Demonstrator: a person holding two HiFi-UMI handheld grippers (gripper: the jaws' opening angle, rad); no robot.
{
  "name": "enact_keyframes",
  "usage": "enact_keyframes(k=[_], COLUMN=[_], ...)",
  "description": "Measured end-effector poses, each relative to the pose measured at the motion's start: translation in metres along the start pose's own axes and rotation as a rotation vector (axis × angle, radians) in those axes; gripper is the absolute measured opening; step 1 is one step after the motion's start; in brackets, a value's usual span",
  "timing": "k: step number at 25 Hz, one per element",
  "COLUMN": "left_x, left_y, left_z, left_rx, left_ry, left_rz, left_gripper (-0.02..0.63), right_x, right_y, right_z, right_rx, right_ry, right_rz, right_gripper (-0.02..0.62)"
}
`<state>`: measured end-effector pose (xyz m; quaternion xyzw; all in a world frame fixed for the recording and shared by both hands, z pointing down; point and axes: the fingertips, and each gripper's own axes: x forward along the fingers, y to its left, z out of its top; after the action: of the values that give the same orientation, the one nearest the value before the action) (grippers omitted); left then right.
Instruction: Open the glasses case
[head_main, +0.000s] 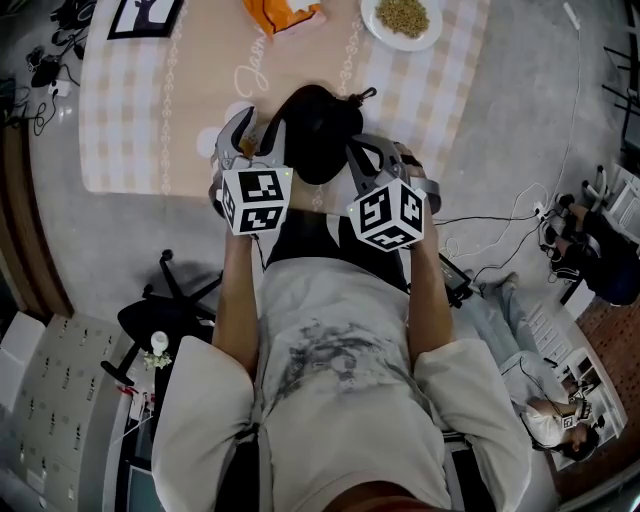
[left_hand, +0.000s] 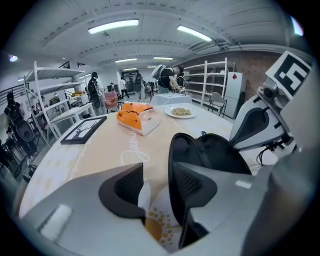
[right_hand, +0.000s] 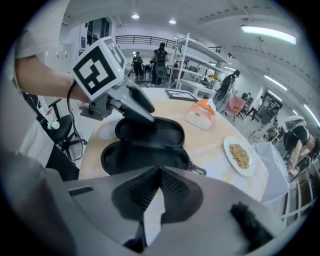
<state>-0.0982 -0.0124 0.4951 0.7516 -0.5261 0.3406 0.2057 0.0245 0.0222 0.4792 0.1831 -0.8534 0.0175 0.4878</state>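
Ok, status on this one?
Left gripper open, astride case lid rim. Right gripper shut, empty. Case lies open. Plate, box farther off.

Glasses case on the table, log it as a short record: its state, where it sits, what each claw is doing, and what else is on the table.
case: glasses case, black, lid swung open
place: table, at the edge nearest the person
left claw: jaws apart, at the raised lid's rim
right claw: jaws together, nothing between them, case ahead of it
also on table: plate of food, orange box, framed picture
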Motion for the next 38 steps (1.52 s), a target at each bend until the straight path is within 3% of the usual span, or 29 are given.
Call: enact_keyframes(k=[11, 16, 24, 32, 38], left_x=[0.005, -0.004, -0.023, -0.042, -0.053], left_y=[-0.006, -0.007, -0.014, -0.013, -0.014], left_z=[-0.004, 0.011, 0.037, 0.05, 0.05], left_rx=[-0.03, -0.042, -0.023, 0.003, -0.011], left_ry=[-0.007, -0.076, -0.191, -0.266, -0.284], left_rz=[-0.026, -0.056, -0.073, -0.056, -0.078], left_gripper=[0.163, 0.149, 0.12, 0.004, 0.005], right_x=[0.004, -0.004, -0.02, -0.032, -0.039], right_y=[-0.002, -0.009, -0.017, -0.017, -0.015], right_z=[-0.007, 0.005, 0.028, 0.037, 0.038], right_rx=[0.077, 0.191, 0.28, 0.271, 0.294], right_ry=[-0.042, -0.137, -0.283, -0.334, -0.354], right_rz=[0.0, 0.006, -0.001, -0.009, 0.001], right_gripper=[0.015, 0.015, 0.015, 0.015, 0.014])
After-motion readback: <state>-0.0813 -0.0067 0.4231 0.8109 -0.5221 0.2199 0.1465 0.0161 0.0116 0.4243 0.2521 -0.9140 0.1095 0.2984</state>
